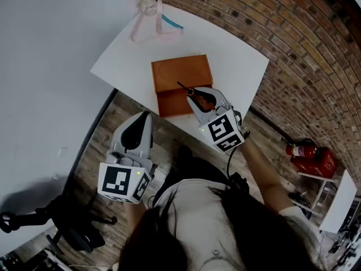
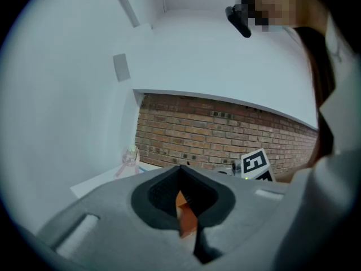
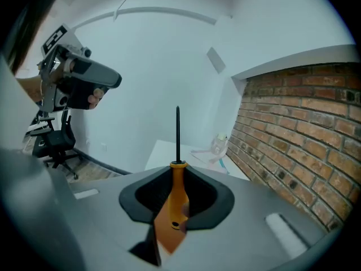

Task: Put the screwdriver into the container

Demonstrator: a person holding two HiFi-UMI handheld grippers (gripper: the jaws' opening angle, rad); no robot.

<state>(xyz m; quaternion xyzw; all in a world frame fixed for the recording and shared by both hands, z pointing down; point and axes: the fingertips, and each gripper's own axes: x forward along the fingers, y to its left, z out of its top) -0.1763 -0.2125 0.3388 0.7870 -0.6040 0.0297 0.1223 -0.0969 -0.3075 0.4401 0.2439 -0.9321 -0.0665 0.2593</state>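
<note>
Pick done, drop-in not yet. Right hand-held gripper [image 1: 197,99] is clenched on the orange handle of the screwdriver [image 1: 206,99], held over the near edge of the orange container [image 1: 175,72] on the tabletop [image 1: 237,66]. Long axis runs along the jaws, black shaft pointing fwd over the container. Left hand-held gripper [image 1: 142,120] is closed, empty, short of the container.

The lower handle of the screwdriver [image 3: 177,134] is hidden between the jaws of the right tool [image 3: 176,208]. In the head view that tool covers the container's [image 1: 180,75] near right corner. The far bottle [image 1: 148,0] on the desk [image 1: 237,66] is too small to tell its contents.
</note>
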